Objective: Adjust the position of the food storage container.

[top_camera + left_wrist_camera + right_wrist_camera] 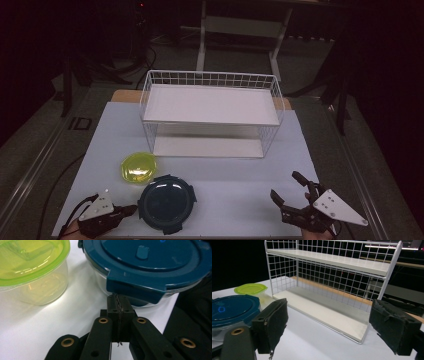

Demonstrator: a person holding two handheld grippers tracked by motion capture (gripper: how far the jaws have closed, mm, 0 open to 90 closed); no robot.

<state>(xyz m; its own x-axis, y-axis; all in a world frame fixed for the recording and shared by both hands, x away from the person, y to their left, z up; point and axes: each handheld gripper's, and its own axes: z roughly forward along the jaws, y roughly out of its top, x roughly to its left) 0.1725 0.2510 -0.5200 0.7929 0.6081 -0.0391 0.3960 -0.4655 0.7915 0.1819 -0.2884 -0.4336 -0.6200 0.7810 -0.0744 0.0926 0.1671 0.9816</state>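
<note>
Where left gripper [117, 305] closes, blue-lidded container [150, 262] just beyond.

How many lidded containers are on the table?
2. The blue-lidded container sits near the front edge, by the left hand-held gripper; the green-lidded container stands just behind it, toward the wire shelf. None seems hidden.

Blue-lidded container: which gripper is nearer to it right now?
Left. The left gripper, jaws shut, sits at the near-left edge of the blue-lidded container, its tips right under a lid clasp. The right gripper stands open, well off to the container's right.
</note>
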